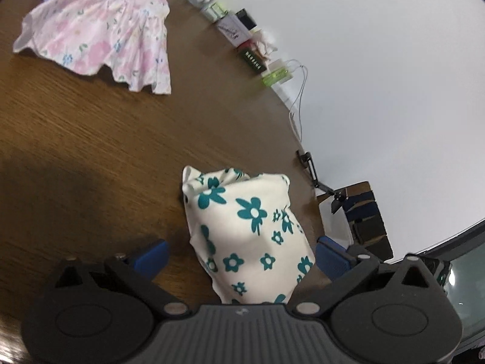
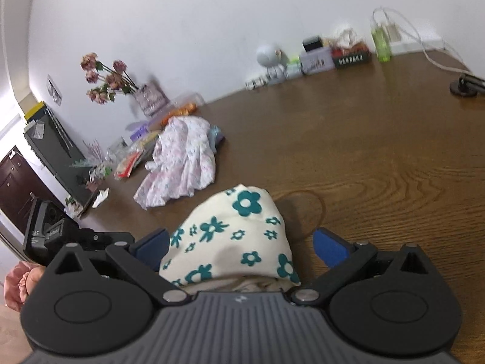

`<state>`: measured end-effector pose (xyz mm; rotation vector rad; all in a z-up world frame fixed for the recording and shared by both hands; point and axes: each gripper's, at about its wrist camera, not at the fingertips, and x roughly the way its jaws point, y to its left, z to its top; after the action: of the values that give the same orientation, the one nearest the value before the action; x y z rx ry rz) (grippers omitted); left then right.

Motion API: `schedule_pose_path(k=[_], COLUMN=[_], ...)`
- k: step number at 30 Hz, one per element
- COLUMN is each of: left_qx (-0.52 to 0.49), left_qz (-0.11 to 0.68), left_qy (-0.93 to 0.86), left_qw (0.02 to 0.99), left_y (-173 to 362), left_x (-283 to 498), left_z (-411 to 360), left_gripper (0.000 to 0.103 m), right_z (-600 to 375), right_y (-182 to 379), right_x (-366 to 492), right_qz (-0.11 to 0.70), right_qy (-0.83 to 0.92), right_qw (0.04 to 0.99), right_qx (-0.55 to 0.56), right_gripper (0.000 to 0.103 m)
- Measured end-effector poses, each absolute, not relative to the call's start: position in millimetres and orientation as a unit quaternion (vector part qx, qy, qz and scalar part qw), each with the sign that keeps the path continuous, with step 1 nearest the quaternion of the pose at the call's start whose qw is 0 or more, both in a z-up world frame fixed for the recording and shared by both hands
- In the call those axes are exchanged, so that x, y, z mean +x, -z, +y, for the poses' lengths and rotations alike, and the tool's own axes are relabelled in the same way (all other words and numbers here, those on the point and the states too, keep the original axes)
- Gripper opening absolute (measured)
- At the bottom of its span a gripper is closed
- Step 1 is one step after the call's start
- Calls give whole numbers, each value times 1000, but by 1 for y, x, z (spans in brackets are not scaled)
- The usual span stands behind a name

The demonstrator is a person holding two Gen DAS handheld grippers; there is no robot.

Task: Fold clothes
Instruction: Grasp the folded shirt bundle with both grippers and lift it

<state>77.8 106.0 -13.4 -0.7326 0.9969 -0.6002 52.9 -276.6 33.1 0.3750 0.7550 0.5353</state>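
Lying bundled on table [image 1: 91,151], teal-flowered garment [image 1: 251,233], seemingly folded

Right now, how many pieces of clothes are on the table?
2. The cream one with teal flowers lies bundled between the open claws. The pink flowery one lies crumpled farther off, near the clutter. Something pale blue peeks from behind it, so more may be hidden.
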Motion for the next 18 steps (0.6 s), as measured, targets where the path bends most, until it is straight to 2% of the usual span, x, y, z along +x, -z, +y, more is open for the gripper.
schedule_pose_path(k=[10, 14, 18], left_qx=[-337, -312, -315], left_qz=[493, 501, 504], left_qy=[270, 271, 277], left_qw=[755, 761, 755], left_y=[18, 15, 16], left_x=[85, 91, 101], left_z=[84, 68, 58], left_gripper=[101, 96, 97], right_z=[-280, -280, -282], right_y=[-14, 1, 17], right_x=[94, 112, 123], right_qz=[428, 462, 477], right_qy=[-296, -308, -324], right_qw=[830, 803, 777], right_qx=[200, 219, 252], right_gripper=[101, 84, 78])
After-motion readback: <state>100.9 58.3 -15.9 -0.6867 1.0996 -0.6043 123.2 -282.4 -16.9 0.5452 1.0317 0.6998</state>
